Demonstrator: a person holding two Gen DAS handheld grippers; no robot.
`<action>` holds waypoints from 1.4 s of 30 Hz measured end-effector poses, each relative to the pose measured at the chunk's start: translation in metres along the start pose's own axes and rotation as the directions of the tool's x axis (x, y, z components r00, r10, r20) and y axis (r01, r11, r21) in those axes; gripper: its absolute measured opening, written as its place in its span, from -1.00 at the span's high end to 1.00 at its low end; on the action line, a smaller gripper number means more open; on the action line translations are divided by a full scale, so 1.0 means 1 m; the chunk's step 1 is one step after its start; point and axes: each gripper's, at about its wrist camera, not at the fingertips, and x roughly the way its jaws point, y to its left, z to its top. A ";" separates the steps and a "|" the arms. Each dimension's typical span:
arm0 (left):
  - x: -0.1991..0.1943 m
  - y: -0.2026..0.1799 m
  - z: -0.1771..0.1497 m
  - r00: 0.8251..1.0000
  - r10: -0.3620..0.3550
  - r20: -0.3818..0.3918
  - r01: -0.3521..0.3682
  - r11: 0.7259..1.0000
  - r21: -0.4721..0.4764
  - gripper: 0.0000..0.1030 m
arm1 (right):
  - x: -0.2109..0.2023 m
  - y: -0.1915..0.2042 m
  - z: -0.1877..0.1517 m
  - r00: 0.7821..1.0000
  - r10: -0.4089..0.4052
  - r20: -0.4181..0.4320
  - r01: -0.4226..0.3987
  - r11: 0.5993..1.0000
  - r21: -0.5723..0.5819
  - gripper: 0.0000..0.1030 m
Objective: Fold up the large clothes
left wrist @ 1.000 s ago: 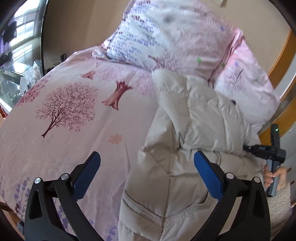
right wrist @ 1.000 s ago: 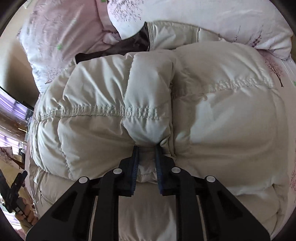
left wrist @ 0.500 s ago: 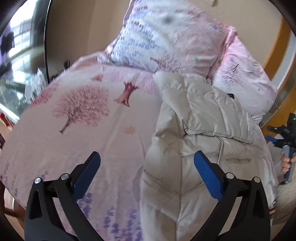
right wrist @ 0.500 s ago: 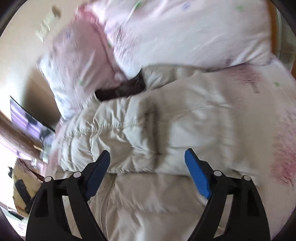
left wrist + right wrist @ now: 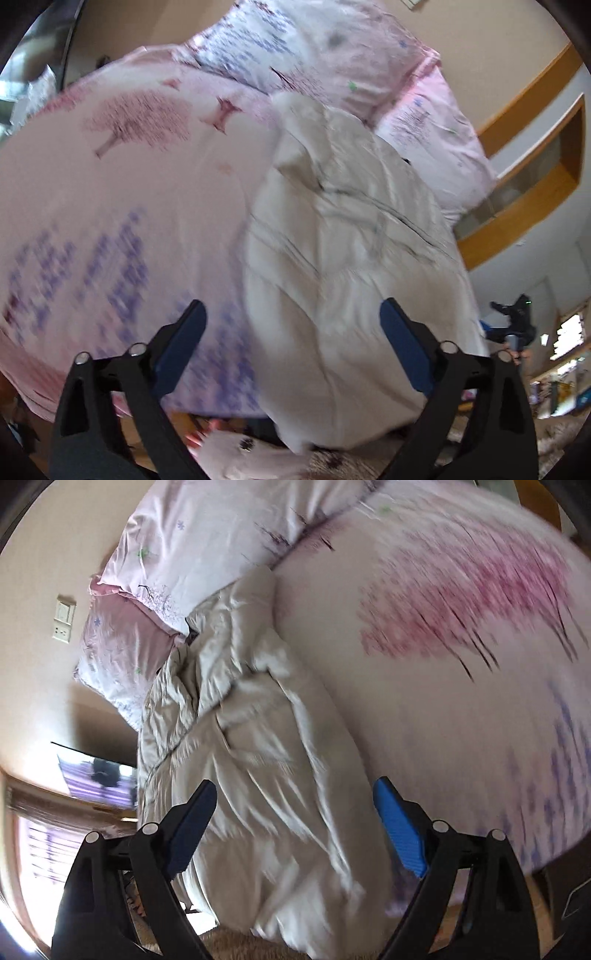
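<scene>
Hand-held gripper (image 5: 293, 823) wide above jacket (image 5: 258, 746) on bed (image 5: 443, 709)

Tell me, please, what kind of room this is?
Most likely a bedroom in a home. A bed with a pink tree-print cover, pillows at its head, and a beige padded jacket lying on it.

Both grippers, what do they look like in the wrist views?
The left gripper and right gripper match: black, angular arms with cut-out slots and silver round pivot bolts, each ending in a flat blue pad. The right gripper's pads look brighter blue in the light. No cables, markings or sleeves show.
</scene>
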 end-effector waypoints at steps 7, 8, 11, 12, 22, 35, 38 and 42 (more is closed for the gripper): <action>0.009 -0.006 -0.027 0.996 -0.056 -0.063 0.054 0.998 -0.044 -0.42 | 0.006 -0.019 -0.028 0.993 0.075 -0.091 -0.073 0.997 0.020 -0.58; 0.009 -0.007 -0.031 0.996 -0.061 -0.067 0.058 0.997 -0.046 -0.39 | 0.007 -0.021 -0.030 0.991 0.091 -0.102 -0.089 0.996 0.023 -0.54; 0.008 -0.007 -0.043 0.992 -0.108 -0.070 0.102 0.991 -0.083 -0.27 | 0.011 -0.022 -0.038 0.985 0.130 -0.115 -0.130 0.991 0.006 -0.43; 0.009 -0.006 -0.046 0.989 -0.130 -0.074 0.123 0.987 -0.101 -0.24 | 0.011 -0.021 -0.040 0.983 0.139 -0.120 -0.140 0.990 0.002 -0.40; 0.007 -0.004 -0.061 0.982 -0.182 -0.047 0.171 0.969 -0.177 -0.09 | 0.015 -0.020 -0.056 0.966 0.214 -0.147 -0.219 0.976 -0.018 -0.34; -0.008 -0.031 -0.039 0.993 -0.115 0.032 0.117 0.991 -0.069 0.69 | 0.000 0.011 -0.064 0.975 0.213 -0.059 -0.219 0.965 -0.143 0.62; -0.016 -0.036 -0.029 0.992 -0.111 0.063 0.114 0.992 -0.046 0.71 | -0.013 0.024 -0.063 0.974 0.228 0.009 -0.223 0.956 -0.190 0.66; -0.023 -0.047 -0.010 0.989 -0.100 0.111 0.101 0.995 -0.011 0.72 | -0.030 0.046 -0.057 0.964 0.244 0.108 -0.211 0.945 -0.249 0.68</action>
